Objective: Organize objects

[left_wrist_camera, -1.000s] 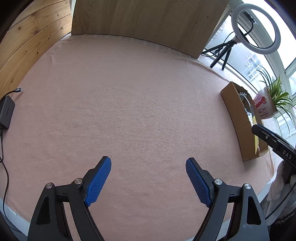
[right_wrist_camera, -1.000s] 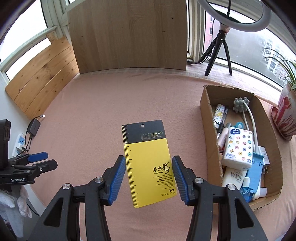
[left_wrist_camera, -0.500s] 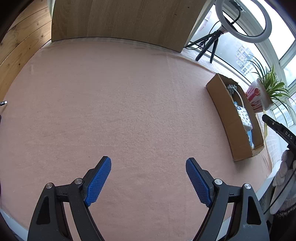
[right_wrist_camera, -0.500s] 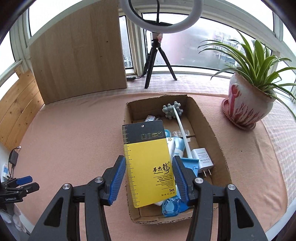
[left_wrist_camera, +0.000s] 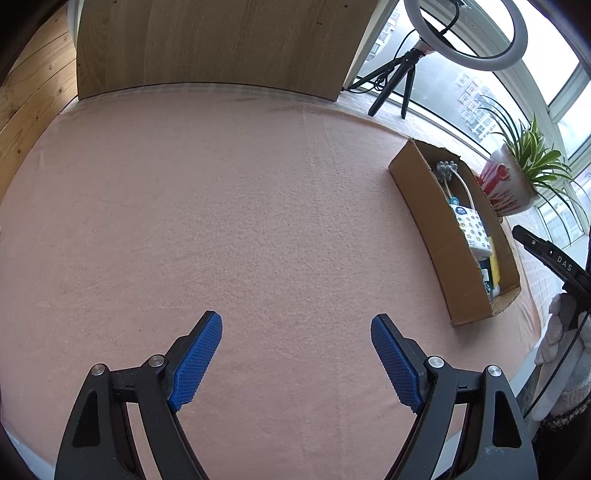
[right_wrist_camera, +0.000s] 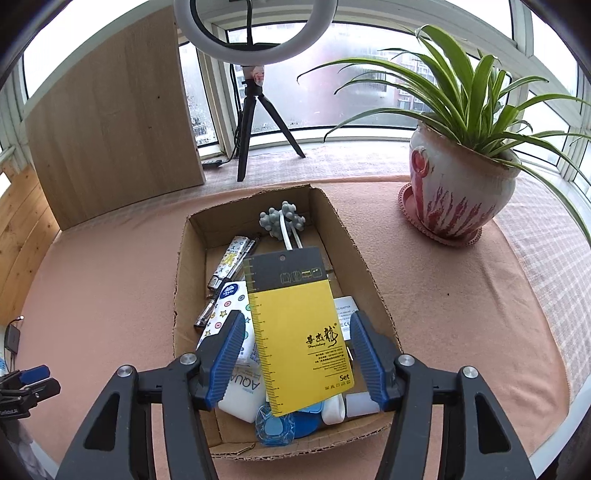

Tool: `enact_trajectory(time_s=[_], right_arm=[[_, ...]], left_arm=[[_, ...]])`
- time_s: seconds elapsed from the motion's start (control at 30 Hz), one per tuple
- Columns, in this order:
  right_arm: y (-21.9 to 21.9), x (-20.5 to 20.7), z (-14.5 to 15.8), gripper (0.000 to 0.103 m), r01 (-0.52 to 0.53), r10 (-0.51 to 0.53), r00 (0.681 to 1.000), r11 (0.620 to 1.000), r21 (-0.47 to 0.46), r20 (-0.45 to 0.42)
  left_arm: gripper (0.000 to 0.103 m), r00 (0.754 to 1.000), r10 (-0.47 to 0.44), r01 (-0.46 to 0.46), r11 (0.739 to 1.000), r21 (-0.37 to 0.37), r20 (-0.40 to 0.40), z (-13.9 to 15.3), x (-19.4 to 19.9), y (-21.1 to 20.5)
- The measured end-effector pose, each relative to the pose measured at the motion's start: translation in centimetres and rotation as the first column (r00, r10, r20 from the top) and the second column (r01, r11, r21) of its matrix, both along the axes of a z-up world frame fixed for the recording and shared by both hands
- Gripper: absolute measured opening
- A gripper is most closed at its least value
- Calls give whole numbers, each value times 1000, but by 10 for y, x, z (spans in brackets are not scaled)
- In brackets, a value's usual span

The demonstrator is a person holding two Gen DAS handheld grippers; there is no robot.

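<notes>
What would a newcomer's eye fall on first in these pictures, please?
Probably the yellow-and-black card, over the open cardboard box between the right tongs, whose jaws have just been opening and stand clear of its edges. Next, the potted spider plant on the pink cloth to the box's right, and the ring light by the window.

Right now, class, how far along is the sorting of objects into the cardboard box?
Done: the brown cardboard box already holds many items, including a star-patterned tissue pack. In hand: the right tool has just been opening, its pads off the yellow-and-black card package over the box. Left: nothing shows on the pink cloth; the left tool is open, empty.
</notes>
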State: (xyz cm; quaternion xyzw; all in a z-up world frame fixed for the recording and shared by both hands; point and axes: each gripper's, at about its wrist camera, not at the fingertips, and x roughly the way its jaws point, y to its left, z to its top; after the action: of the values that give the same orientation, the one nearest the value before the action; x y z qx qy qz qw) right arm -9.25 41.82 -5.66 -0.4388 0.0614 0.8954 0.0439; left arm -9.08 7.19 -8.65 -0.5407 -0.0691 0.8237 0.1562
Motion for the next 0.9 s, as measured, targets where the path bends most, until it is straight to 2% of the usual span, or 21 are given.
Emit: enact_trajectory(time_s=[0.07,0.43,0.9], right_arm=[[1,2,1,68,14,-14,1000,1000,-8,-9],[-16,13,14,68,16,-16,999,1000,-10,-39],[-83,48,40,69,-49,43,994,997,-60,-100]], left_arm=[[85,1000,-2,2,1000,0,-6,3,-1,2],[85,999,-22,22,1000,-11,-44,22,6,4],[86,981,35,-48,997,-64,-189,77,33,-29]])
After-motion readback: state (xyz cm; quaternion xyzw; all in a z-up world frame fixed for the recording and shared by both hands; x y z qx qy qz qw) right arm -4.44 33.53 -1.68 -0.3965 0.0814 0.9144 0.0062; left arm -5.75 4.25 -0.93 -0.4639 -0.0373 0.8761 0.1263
